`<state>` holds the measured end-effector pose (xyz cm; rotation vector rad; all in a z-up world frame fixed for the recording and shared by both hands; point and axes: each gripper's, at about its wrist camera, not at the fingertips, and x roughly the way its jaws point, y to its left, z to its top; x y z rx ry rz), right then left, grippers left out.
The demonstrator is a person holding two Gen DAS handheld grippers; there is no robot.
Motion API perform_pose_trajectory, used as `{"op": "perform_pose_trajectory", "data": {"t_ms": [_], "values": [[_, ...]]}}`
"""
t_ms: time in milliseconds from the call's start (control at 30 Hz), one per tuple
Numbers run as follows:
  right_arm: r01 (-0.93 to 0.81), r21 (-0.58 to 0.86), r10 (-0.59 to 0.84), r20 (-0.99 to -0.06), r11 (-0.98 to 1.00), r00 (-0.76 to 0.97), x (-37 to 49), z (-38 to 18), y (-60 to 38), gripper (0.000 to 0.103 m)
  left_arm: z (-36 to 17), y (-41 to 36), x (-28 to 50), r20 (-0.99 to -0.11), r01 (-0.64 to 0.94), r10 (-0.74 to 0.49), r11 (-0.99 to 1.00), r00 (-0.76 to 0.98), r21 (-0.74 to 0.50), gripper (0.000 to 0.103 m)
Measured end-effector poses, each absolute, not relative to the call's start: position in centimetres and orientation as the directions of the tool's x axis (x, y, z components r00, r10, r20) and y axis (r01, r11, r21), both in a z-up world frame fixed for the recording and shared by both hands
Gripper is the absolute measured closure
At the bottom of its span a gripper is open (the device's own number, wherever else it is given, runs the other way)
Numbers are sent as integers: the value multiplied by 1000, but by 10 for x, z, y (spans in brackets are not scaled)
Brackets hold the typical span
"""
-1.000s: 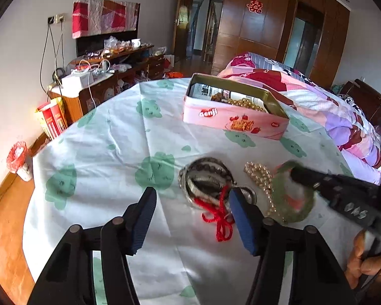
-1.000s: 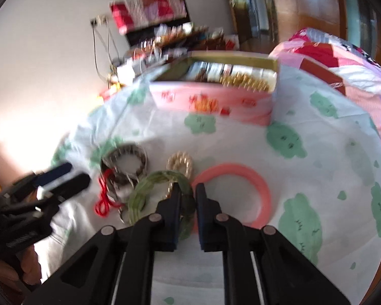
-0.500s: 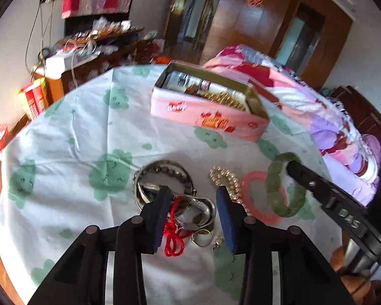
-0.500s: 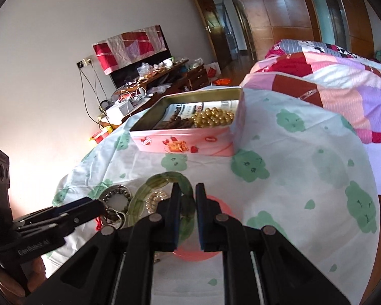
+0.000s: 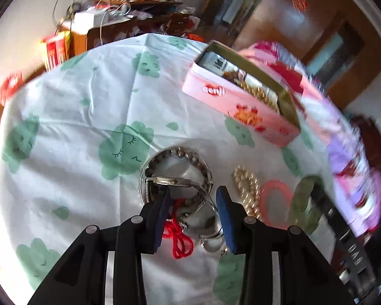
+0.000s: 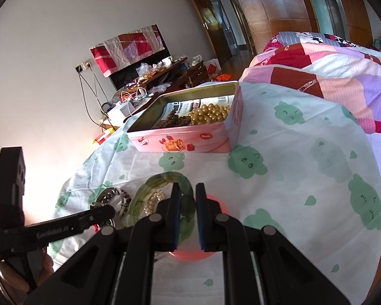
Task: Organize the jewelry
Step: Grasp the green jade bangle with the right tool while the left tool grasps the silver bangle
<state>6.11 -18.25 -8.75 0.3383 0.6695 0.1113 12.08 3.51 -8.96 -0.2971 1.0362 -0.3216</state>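
Right jaws clamping green bracelet (image 6: 162,183), left jaws part-open over silver bangle (image 5: 190,188)

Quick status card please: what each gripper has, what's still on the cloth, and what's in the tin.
right gripper: shut on green bangle, lifted off the cloth
left gripper: jaws apart around a silver bangle, just closed further
on cloth: bead bracelet, red cord, gold chain, pink ring
tin: open, gold beads, brown beads

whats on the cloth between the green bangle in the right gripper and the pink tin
Nothing: in the right wrist view, only bare tablecloth lies between the green bangle held by the right gripper and the pink tin.
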Motion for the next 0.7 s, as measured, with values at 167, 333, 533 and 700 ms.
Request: {"op": "perform_pose_trajectory", "data": {"t_ms": [167,333,533,700], "values": [[1,345,217,-593,939,775,62,-88,-183,89,-91,41,127,-769,72,-422,893,480,-445,65],[2,344,215,-592,939,777,62,-89,-183,89,-94,44,127,-756,85,-434,887,490,-454,97],[5,348,216,-593,937,776,62,-88,-183,89,-89,37,121,-725,175,-427,900,540,-400,101],[9,359,219,-587,933,779,61,-88,-185,89,-68,41,109,-630,270,-503,860,592,-432,102]]}}
